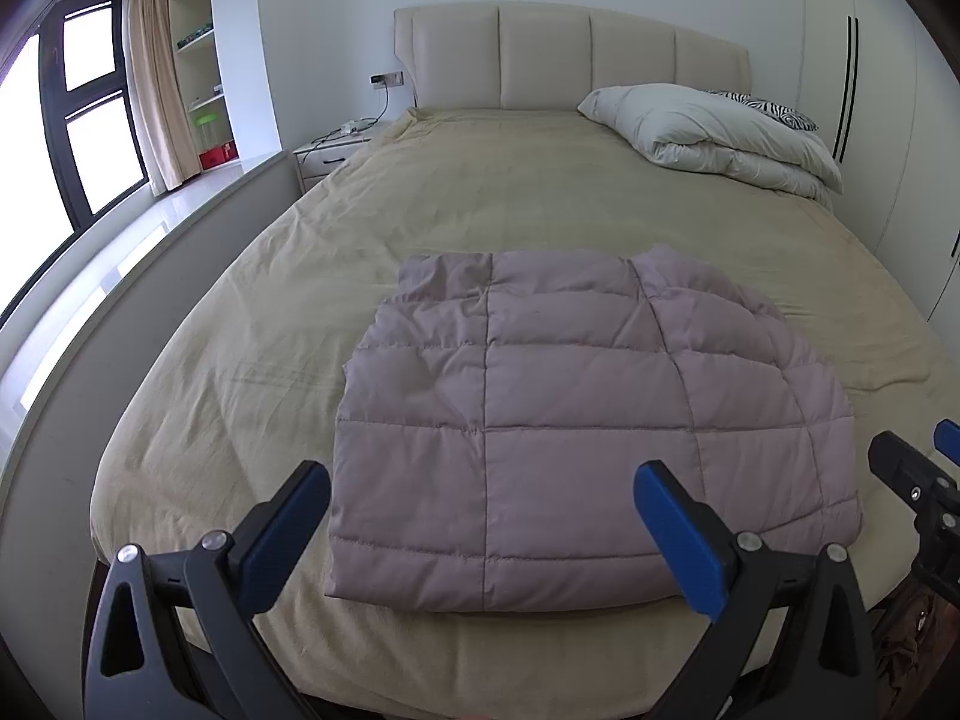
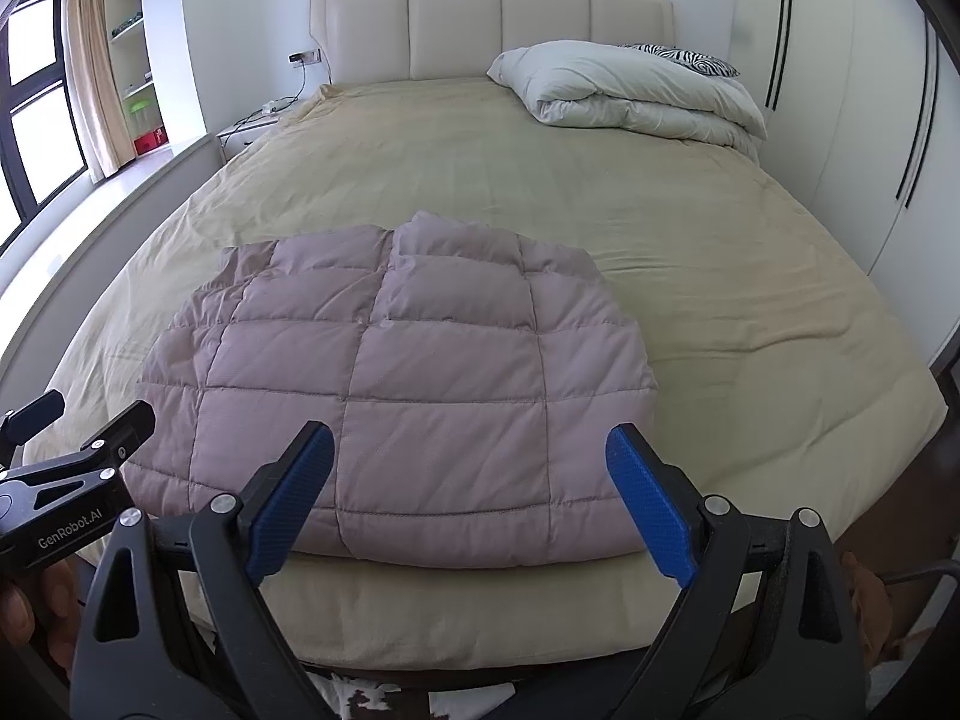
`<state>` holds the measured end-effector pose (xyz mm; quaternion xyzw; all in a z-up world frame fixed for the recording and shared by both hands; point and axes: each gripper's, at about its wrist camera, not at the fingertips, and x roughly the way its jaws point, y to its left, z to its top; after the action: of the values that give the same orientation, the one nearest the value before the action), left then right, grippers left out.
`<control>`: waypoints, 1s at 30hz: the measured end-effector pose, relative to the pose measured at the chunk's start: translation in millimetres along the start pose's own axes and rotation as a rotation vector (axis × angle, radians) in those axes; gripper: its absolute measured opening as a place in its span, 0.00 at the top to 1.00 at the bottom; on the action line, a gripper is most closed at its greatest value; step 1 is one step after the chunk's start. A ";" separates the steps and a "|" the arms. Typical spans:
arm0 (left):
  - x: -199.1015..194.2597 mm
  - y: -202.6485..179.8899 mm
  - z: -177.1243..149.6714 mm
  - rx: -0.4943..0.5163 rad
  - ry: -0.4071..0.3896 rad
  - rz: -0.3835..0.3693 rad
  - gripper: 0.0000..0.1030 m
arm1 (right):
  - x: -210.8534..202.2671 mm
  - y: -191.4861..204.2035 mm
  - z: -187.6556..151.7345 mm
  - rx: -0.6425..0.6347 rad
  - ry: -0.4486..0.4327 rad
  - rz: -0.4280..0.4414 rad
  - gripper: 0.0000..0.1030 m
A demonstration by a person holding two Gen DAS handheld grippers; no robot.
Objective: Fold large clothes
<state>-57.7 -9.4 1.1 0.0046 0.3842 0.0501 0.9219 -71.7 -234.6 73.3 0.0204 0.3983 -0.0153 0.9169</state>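
Note:
A mauve quilted puffer garment (image 1: 570, 420) lies folded into a rough rectangle near the foot of the bed; it also shows in the right wrist view (image 2: 408, 396). My left gripper (image 1: 483, 483) is open and empty, held above the garment's near edge. My right gripper (image 2: 471, 444) is open and empty, also above the near edge. The right gripper's fingers (image 1: 900, 462) show at the right edge of the left wrist view. The left gripper's fingers (image 2: 129, 423) show at the left edge of the right wrist view.
The bed (image 1: 480, 192) has a beige cover and a padded headboard (image 1: 570, 54). A folded white duvet (image 1: 720, 126) and a zebra pillow (image 1: 768, 105) lie at the far right. A nightstand (image 1: 330, 150) and a window ledge (image 1: 150, 252) are to the left, wardrobes (image 2: 870, 120) to the right.

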 end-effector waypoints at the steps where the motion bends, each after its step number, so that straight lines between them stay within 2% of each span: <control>1: 0.7 -0.4 -0.4 0.003 0.003 0.001 0.00 | 0.5 0.6 -0.1 -0.002 0.002 -0.002 0.10; 30: 4.0 -2.8 -2.1 0.009 0.012 0.001 0.00 | 2.1 7.5 -0.1 0.000 0.004 -0.006 0.10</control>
<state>-56.2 -11.9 -3.3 0.0087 0.3901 0.0487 0.9194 -70.0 -227.2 71.9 0.0190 0.4003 -0.0181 0.9160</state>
